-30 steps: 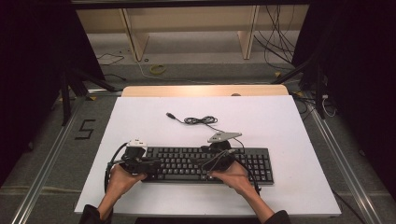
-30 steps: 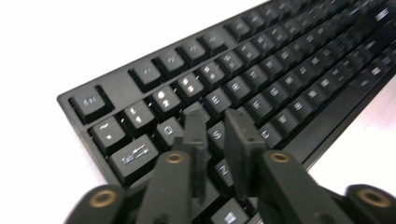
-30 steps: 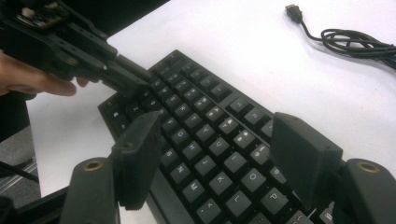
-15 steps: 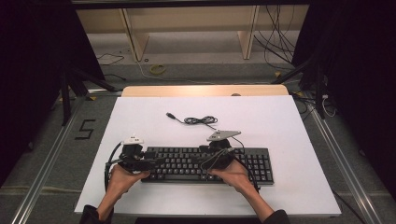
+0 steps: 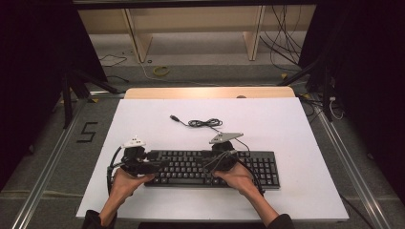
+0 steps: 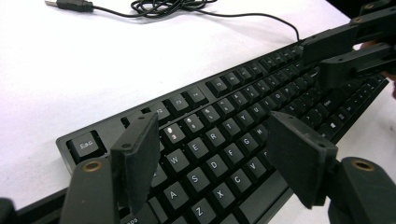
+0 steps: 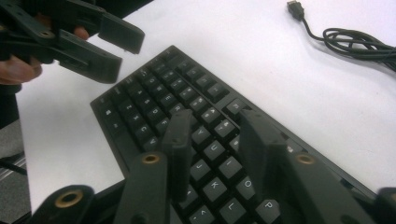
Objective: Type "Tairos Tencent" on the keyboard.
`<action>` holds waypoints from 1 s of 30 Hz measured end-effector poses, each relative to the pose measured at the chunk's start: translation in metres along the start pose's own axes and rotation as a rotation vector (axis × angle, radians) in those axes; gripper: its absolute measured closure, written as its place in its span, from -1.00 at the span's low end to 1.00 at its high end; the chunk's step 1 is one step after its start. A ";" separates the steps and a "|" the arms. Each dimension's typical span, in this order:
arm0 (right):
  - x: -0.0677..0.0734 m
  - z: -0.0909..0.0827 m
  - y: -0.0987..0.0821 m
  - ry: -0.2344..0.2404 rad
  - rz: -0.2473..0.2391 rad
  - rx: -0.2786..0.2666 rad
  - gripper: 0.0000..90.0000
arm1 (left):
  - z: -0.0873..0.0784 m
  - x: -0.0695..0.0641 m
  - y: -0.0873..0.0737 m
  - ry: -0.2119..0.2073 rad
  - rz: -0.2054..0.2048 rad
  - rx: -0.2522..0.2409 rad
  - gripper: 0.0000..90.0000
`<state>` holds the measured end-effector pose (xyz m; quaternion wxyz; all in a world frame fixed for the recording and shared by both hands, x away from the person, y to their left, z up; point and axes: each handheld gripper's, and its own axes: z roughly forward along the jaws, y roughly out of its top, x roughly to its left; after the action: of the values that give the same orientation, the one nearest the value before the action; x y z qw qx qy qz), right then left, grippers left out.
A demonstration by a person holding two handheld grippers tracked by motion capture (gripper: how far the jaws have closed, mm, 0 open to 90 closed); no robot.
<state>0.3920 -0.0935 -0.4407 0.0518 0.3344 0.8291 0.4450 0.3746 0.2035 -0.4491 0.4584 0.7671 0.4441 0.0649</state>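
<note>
- High view: you're holding both grippers low over the black keyboard (image 5: 210, 168), which is lying near your edge of the white table (image 5: 286, 124). Left gripper (image 5: 160, 165) is sitting at the keyboard's left end, right gripper (image 5: 210, 164) over the middle keys. The keyboard's cable (image 5: 203, 123) is lying coiled behind it, well apart from both hands, its plug unconnected on the table.
- Left gripper view: your left gripper (image 6: 212, 154) is standing released, jaws wide and just opening further, nothing between them. They're hanging over the Q-W-E-R block; I can't tell whether a tip is touching a key. The right gripper (image 6: 327, 58) is showing farther along the key rows.
- Right gripper view: your right gripper (image 7: 212, 140) is narrowing, jaws just closing in, with only a gap between them and no key clamped. They're pointing down at the U-J-K rows. The left gripper (image 7: 112, 46) is hovering at the far end.
- Step, my read: you're pecking keys, alternating hands. Next move calls for a short straight dip with one jaw tip on a single key; keep the other jaw off its neighbours.
</note>
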 end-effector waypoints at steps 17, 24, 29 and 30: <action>-0.003 0.012 -0.001 -0.021 -0.007 0.042 0.98 | -0.003 -0.003 0.001 -0.010 0.005 -0.030 -0.28; -0.001 0.019 -0.004 -0.032 -0.023 0.074 1.00 | -0.004 -0.004 0.002 -0.014 0.006 -0.037 -0.29; 0.000 0.024 -0.006 -0.048 -0.032 0.100 1.00 | -0.003 -0.004 0.001 -0.015 0.013 -0.032 -0.29; 0.000 0.025 -0.006 -0.050 -0.033 0.104 1.00 | -0.003 -0.004 0.001 -0.016 0.014 -0.031 -0.29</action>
<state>0.3989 -0.0783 -0.4602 0.0626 0.3337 0.8550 0.3920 0.3713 0.2020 -0.4453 0.4734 0.7633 0.4341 0.0691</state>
